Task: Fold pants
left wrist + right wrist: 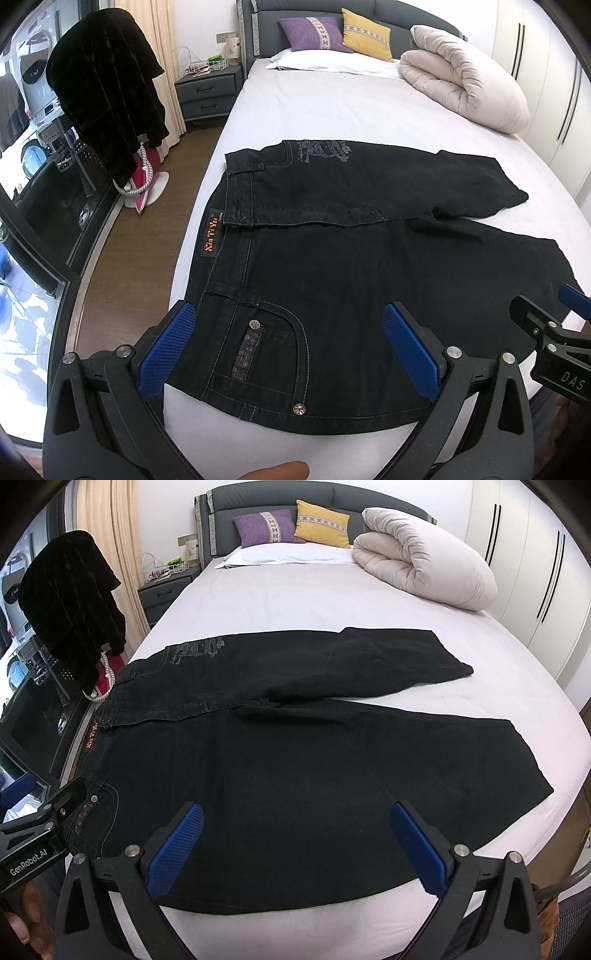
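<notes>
Black denim pants point(351, 258) lie flat on the white bed, waistband at the left, both legs running right and spread apart. In the right wrist view the same pants point(295, 760) fill the near half of the bed. My left gripper point(291, 332) hovers open over the near front pocket point(273, 343) by the waistband, blue pads wide apart. My right gripper point(297, 834) hovers open above the near leg's thigh, nothing between its fingers. Each gripper shows in the other's view: the right gripper point(554, 332) at the right edge, the left gripper point(40, 819) at the left edge.
A rolled beige duvet point(469, 77) and purple and yellow pillows point(314, 33) sit at the bed's head. A dark nightstand point(207, 96) and a rack with a black garment point(107, 96) stand left of the bed. Wardrobe doors point(535, 554) line the right.
</notes>
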`<state>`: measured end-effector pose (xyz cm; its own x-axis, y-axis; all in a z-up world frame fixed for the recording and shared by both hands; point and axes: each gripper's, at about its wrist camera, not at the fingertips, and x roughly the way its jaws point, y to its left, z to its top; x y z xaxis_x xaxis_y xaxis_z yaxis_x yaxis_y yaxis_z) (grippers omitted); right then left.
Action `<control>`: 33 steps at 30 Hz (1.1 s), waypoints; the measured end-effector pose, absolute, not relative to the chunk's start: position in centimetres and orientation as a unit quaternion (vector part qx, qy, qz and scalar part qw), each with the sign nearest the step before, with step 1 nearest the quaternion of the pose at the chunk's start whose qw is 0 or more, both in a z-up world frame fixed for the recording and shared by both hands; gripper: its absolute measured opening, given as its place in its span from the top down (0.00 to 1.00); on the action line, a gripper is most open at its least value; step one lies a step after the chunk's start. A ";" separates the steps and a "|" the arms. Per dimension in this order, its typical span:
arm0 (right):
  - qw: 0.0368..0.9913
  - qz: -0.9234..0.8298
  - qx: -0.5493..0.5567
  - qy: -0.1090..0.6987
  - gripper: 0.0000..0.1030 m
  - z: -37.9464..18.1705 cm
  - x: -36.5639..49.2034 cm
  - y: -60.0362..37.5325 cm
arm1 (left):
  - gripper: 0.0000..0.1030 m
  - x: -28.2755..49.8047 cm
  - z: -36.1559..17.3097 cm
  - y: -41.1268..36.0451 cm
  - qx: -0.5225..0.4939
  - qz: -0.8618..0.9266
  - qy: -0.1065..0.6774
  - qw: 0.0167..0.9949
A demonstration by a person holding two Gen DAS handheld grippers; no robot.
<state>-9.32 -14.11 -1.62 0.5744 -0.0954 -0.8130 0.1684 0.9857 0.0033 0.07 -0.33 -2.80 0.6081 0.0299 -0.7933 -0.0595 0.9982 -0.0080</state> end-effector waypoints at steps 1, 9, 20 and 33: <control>0.886 -0.074 0.040 0.456 0.00 -1.7 -9.4 -14.1 | 0.00 0.0 -2.8 -0.3 -0.016 0.025 0.442 0.896; 0.886 -0.074 0.042 0.457 0.00 -2.0 -9.3 -13.9 | 0.00 0.2 -2.9 -0.4 -0.015 0.019 0.445 0.895; 0.881 -0.071 0.048 0.465 0.00 -2.4 -9.0 -14.3 | 0.00 1.0 -4.0 0.5 -0.065 -0.016 0.458 0.886; 0.891 -0.014 0.079 0.447 0.00 -2.8 -6.7 -16.9 | 0.00 4.7 -5.6 -0.2 -0.028 -0.057 0.459 0.886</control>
<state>-6.74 -16.93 -2.76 0.5999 0.0455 -0.7988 0.0952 0.9872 0.1277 4.66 -0.22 -5.59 0.5723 -0.1271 -0.8101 0.0756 0.9919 -0.1022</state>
